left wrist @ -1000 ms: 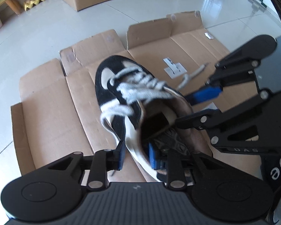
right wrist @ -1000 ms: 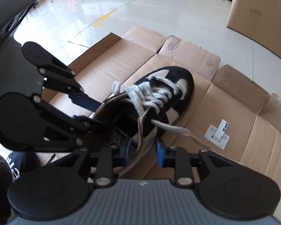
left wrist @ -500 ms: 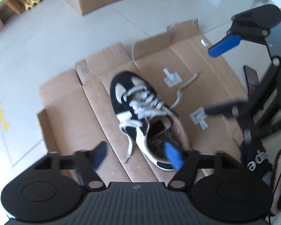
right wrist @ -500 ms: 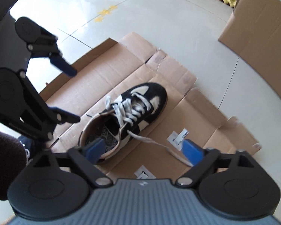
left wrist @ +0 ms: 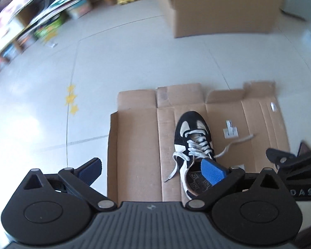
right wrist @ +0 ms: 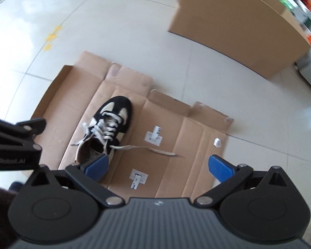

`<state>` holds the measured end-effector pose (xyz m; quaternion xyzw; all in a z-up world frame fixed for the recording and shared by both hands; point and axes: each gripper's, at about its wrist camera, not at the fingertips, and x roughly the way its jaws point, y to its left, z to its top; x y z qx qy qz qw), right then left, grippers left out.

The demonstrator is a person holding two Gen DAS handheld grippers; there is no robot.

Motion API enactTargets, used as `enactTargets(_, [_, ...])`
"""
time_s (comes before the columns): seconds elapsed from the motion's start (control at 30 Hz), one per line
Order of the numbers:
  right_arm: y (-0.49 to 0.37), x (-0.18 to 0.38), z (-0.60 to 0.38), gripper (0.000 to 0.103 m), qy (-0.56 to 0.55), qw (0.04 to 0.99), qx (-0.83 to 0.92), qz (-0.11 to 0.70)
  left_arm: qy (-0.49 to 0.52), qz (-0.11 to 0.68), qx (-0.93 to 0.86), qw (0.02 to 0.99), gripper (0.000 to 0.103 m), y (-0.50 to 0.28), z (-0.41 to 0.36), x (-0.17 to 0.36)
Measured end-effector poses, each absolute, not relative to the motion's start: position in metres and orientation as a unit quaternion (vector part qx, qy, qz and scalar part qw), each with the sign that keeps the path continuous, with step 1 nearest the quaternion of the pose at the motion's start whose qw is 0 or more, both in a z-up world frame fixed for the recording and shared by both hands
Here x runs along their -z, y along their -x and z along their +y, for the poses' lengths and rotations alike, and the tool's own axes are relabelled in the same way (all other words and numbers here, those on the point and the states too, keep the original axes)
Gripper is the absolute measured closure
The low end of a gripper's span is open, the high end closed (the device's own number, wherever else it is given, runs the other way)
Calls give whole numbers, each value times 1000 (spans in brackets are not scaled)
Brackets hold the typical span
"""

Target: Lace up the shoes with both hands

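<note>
Closest in, both grippers hang above the floor with nothing between their blue pads. The left gripper (left wrist: 151, 171) fills the bottom of its own view, and its jaws are opening, spreading wide apart; its right pad sits in front of the shoe's heel opening in the picture without touching it. The right gripper (right wrist: 158, 167) stands spread wide in the bottom of its view, one pad at lower left, the other at lower right, empty.

Below them, the black and cream shoe (left wrist: 193, 143) lies on a flattened cardboard sheet (left wrist: 134, 145), toe pointing towards the top of the frame, just right of centre in the left wrist view and left of centre in the right wrist view. Its grey laces (right wrist: 107, 128) are threaded across the tongue, but the ends lie loose: one trails off across the cardboard to the right (right wrist: 147, 149), the other curls beside the shoe's left flank (left wrist: 175, 167).

Farther off, pale floor tiles (right wrist: 134, 31) spread out, and a large cardboard box (right wrist: 238, 27) stands at upper right.
</note>
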<state>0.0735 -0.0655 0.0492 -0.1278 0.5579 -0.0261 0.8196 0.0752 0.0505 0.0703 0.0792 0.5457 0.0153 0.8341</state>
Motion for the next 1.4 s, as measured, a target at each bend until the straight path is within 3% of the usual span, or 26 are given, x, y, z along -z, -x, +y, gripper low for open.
enactTargets(0.13, [-71,-32,-66,0,100,811,78,571,-57,553,-49,830,1,-69,53,-57])
enactTargets(0.27, [-83,5,-59,0,144,741,89,650,-15,614,-36,789,1,-71,56,-30])
enactTargets(0.37, [-81,20,-61,0,157,738,93,650,18,635,-27,772,1,-70,56,-10])
enactTargets(0.7, [-89,61,-61,0,214,705,69,673,-22,658,-9,753,1,-76,38,31])
enactTargets(1.4, [-91,62,-76,0,205,704,77,675,-27,678,11,735,1,-83,25,43])
